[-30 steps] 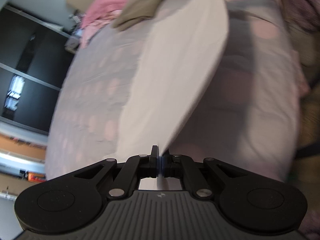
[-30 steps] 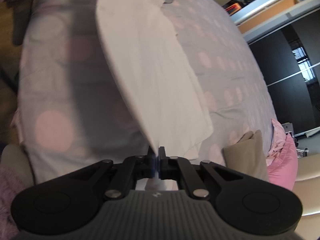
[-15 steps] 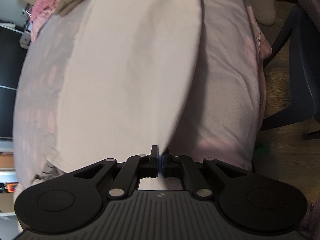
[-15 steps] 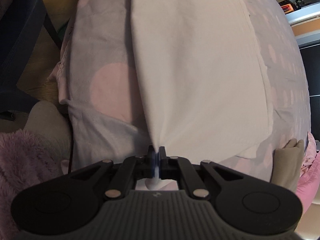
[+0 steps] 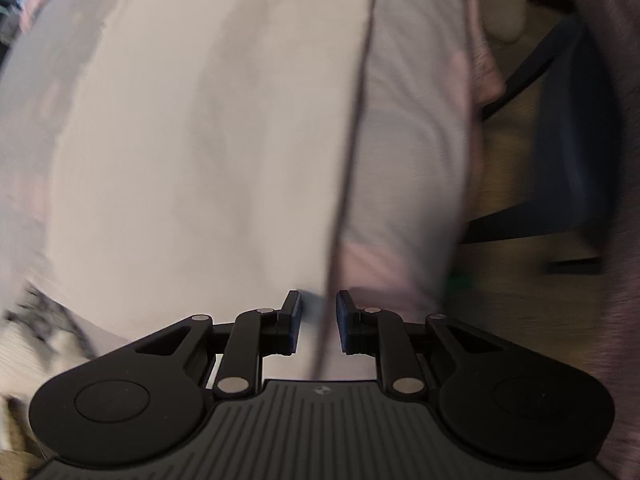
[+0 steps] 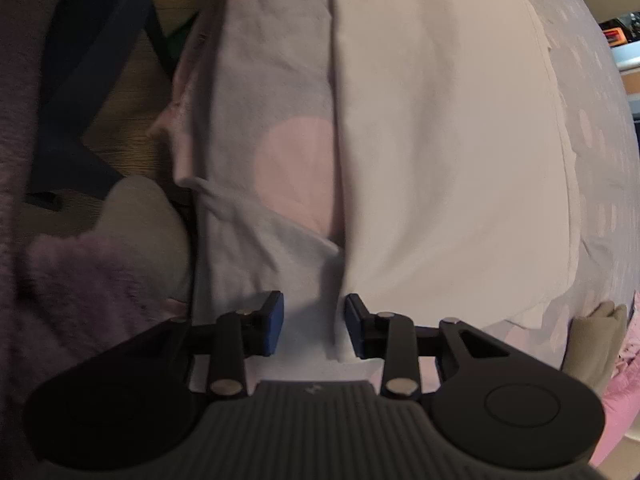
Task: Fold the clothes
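Left hand-held gripper (image 5: 318, 322) has its blue pads parted, and the near edge of the white garment (image 5: 208, 140) runs through the gap without being pinched; nothing is gripped. The right hand-held gripper (image 6: 314, 326) stands wider apart over the same cloth's other near corner, also empty — the straight edge passes between its pads, touching neither so far as I can tell.

That white garment lies spread flat on the bed (image 6: 280, 80), over a grey cover with pink dots, its long straight edge running parallel to the mattress side. Laid this way, with both corners at the near side and the panel smooth, the cloth looks as though a fold has been set down and let go — though a flat sheet of fabric would equally suit grippers about to close on the corners for a fold. The left view is blurred, so finer creases cannot be read.

Off to the right edge of the right view sit a beige item (image 6: 592, 344) and pink clothing (image 6: 616, 412), likely kept apart from the working area.
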Available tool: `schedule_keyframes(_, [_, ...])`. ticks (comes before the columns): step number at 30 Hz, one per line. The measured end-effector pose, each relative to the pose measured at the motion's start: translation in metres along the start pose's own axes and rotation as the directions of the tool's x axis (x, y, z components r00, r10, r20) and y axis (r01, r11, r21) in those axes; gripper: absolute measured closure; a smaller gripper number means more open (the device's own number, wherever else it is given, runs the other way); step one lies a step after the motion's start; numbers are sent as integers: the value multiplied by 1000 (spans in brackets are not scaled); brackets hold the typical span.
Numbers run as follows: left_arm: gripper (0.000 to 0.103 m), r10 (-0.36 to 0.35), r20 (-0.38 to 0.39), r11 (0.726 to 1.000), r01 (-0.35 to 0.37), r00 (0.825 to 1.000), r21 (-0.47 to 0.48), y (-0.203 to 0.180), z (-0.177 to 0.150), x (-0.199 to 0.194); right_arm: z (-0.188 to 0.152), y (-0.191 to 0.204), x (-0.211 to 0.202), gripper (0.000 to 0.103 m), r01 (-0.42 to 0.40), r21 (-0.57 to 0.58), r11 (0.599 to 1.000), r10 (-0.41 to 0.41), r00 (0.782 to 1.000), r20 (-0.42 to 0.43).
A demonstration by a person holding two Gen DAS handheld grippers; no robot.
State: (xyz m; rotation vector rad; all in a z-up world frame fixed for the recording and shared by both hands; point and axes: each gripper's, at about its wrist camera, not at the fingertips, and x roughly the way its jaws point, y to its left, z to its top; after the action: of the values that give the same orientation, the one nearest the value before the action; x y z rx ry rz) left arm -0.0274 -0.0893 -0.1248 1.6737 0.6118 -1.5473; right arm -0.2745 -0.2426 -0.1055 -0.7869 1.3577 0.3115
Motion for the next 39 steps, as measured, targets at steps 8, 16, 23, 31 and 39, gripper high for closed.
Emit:
schedule_keyframes(8, [83, 27, 166, 982, 5, 986, -188, 30, 8, -25, 8, -31, -28, 62, 15, 113, 994, -33, 987, 160])
schedule_keyframes(16, [82, 148, 274, 904, -17, 950, -428, 78, 21, -44, -22, -117, -34, 52, -38, 581, 813, -94, 976, 195])
schedule_keyframes(23, [81, 262, 249, 747, -32, 932, -664, 129, 32, -45, -72, -185, -23, 45, -49, 918, 393, -173, 977, 126])
schedule_keyframes(31, [77, 289, 214, 627, -16, 933, -779, 157, 36, -46, -116, -211, 0, 40, -137, 987, 81, -153, 977, 148])
schedule_keyframes(39, [77, 259, 238, 524, 71, 936, -849, 178, 30, -31, -137, -228, 6, 35, -155, 986, -55, -232, 963, 138])
